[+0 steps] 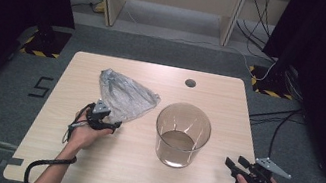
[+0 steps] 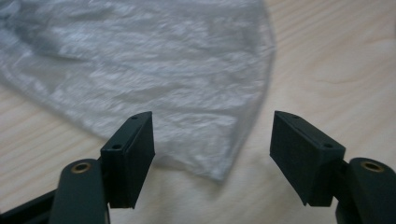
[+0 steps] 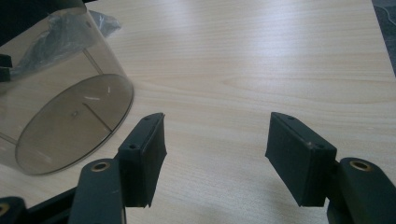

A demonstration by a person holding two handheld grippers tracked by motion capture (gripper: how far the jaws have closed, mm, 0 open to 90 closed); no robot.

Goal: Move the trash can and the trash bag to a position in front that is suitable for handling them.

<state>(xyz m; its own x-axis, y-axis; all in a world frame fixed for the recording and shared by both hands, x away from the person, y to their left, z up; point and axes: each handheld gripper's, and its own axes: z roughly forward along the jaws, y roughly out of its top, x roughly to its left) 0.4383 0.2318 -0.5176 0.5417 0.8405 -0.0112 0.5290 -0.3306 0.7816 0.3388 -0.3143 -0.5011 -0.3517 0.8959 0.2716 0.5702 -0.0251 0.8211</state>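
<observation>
A crumpled clear plastic bag point(image 1: 125, 95) lies flat on the wooden table point(image 1: 135, 178), left of centre. My left gripper point(image 1: 113, 124) stands open at the bag's near corner; in the left gripper view the bag point(image 2: 154, 79) spreads just beyond the jaws, its corner lying between them. A smoky transparent round bin point(image 1: 182, 134) stands upright at the middle of the table. My right gripper point(image 1: 234, 164) is open near the front right edge, right of the bin, with nothing between its jaws. The right gripper view shows the bin point(image 3: 60, 93) at its left and my right gripper point(image 3: 215, 154) over bare wood.
A round cable hole point(image 1: 190, 82) sits near the table's far edge. Grey carpet surrounds the table, with table legs and cables behind. Bare wood lies between the bin and the right gripper.
</observation>
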